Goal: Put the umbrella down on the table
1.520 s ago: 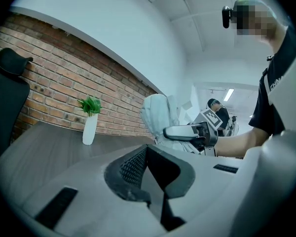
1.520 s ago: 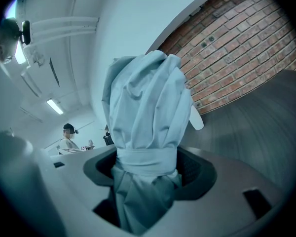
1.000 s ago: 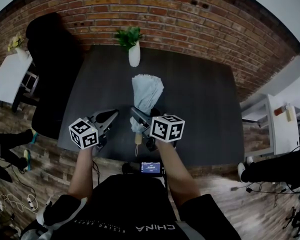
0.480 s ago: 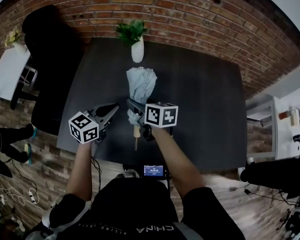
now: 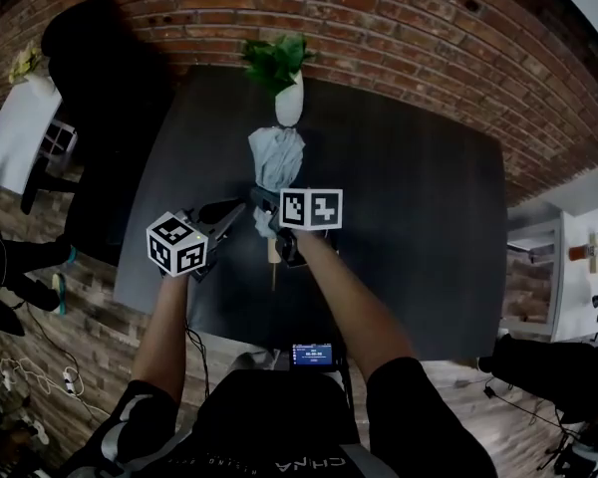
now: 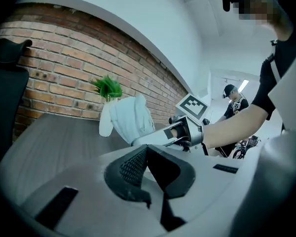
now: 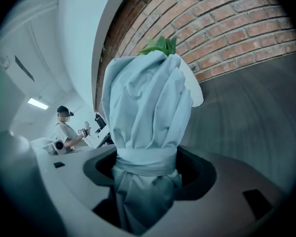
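My right gripper (image 5: pixel 270 213) is shut on a folded pale blue umbrella (image 5: pixel 276 159), held over the dark table (image 5: pixel 409 217). The jaws clamp its strapped waist (image 7: pixel 145 163), and the bunched canopy (image 7: pixel 147 100) fills the right gripper view. The wooden handle (image 5: pixel 273 259) sticks out toward me. The canopy tip points at a white vase (image 5: pixel 289 108). My left gripper (image 5: pixel 235 209) hangs just left of the umbrella, its pads (image 6: pixel 138 164) meeting with nothing between them. The left gripper view shows the umbrella (image 6: pixel 131 118) and the right gripper (image 6: pixel 185 132) beside it.
The vase holds a green plant (image 5: pixel 276 60) at the table's far edge, by a brick wall (image 5: pixel 399 28). A black chair (image 5: pixel 105 118) stands at the table's left side, with a white table (image 5: pixel 15 137) beyond. A person (image 6: pixel 235 102) stands in the background.
Both grippers have moved away from me across the table and lower, carrying the umbrella closer to the vase. The grip on the umbrella is unchanged.
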A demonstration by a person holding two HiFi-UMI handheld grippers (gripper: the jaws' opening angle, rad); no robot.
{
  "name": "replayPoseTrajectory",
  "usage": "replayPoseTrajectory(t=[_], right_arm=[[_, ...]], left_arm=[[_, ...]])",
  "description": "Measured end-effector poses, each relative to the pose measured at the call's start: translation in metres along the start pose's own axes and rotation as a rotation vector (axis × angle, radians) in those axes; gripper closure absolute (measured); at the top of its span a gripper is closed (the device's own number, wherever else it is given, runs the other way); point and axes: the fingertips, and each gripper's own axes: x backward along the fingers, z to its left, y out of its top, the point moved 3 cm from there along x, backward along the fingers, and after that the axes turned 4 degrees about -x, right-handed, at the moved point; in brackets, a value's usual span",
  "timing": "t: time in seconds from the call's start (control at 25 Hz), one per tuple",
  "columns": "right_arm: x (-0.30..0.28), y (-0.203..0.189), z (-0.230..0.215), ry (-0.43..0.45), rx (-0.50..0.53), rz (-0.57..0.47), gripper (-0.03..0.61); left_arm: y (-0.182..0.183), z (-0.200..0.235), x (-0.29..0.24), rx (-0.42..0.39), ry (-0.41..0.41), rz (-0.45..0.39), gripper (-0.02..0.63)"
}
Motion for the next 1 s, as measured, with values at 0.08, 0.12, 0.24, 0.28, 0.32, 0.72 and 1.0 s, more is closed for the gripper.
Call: replayPoseTrajectory(t=[0.08,0.12,0.24,0.28,0.32,0.72,1.0], right_arm=[[-0.017,0.0,-0.01,-0.013,-0.009,0.031,0.275],[-0.025,0.001,-0.014,-0.018,-0.018,0.044,0.275],[-0.046,0.002,-0.029,-0.036,-0.049,0.073,0.275],[-0.053,0.002,-0.032,-0.044,-0.058,0.082,0.275],[-0.059,0.001,-0.036,-0.05,-0.067,0.091,0.275],[-0.103,0.002,-0.048,-0.066,-0.045,0.126,0.275],[-0.117,0.0,-0.054,-0.097,-0.044,0.107,0.273]], left_arm=[[-0.007,0.009,-0.007,0.011,0.006,0.021,0.611],[-0.01,0.013,-0.01,0.016,0.011,0.029,0.611],[-0.016,0.025,-0.018,0.04,0.027,0.041,0.611],[-0.018,0.029,-0.02,0.049,0.03,0.042,0.611],[-0.02,0.033,-0.021,0.057,0.033,0.044,0.611],[-0.041,0.051,-0.031,0.121,0.04,0.056,0.611],[-0.047,0.06,-0.027,0.143,0.049,0.053,0.611]])
